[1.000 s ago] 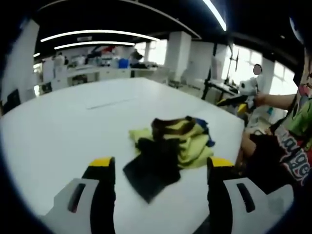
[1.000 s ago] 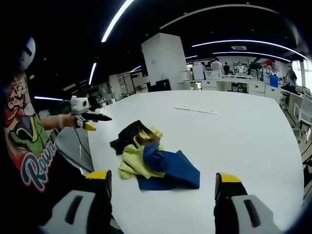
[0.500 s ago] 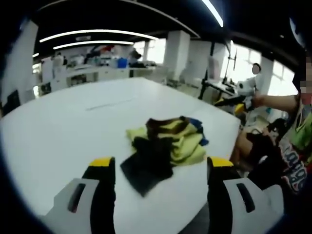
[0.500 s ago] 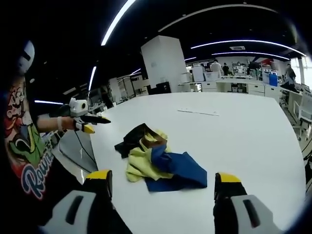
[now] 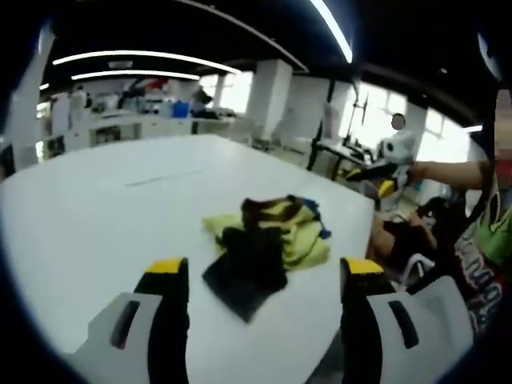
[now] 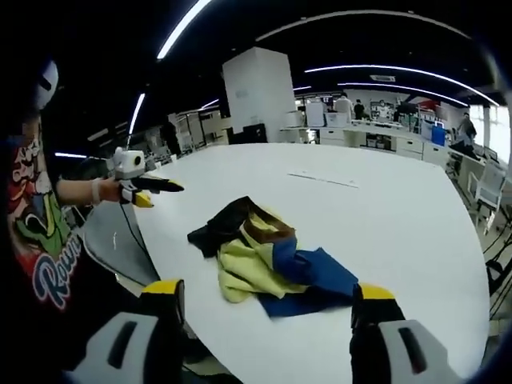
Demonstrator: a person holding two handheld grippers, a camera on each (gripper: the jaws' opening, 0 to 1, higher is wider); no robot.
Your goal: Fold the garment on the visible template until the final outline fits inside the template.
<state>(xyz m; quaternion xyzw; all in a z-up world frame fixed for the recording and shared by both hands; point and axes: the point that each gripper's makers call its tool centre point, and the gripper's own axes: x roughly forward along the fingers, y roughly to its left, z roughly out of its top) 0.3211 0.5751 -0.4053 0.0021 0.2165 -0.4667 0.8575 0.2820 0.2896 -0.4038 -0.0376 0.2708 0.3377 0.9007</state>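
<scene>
The garment [image 5: 268, 240] [image 6: 268, 254] lies crumpled in a loose heap on the white table [image 5: 96, 208] [image 6: 384, 208], near the table's near edge, unfolded and bunched on itself. It is made of several colours: pale yellow, black or very dark brown, brown trim and blue. In the left gripper view a dark flap spreads flat toward the near side, with yellow folds behind it and a sliver of blue at the far right. In the right gripper view the blue panel lies nearest, yellow in the middle, and the dark part at the far left.
</scene>
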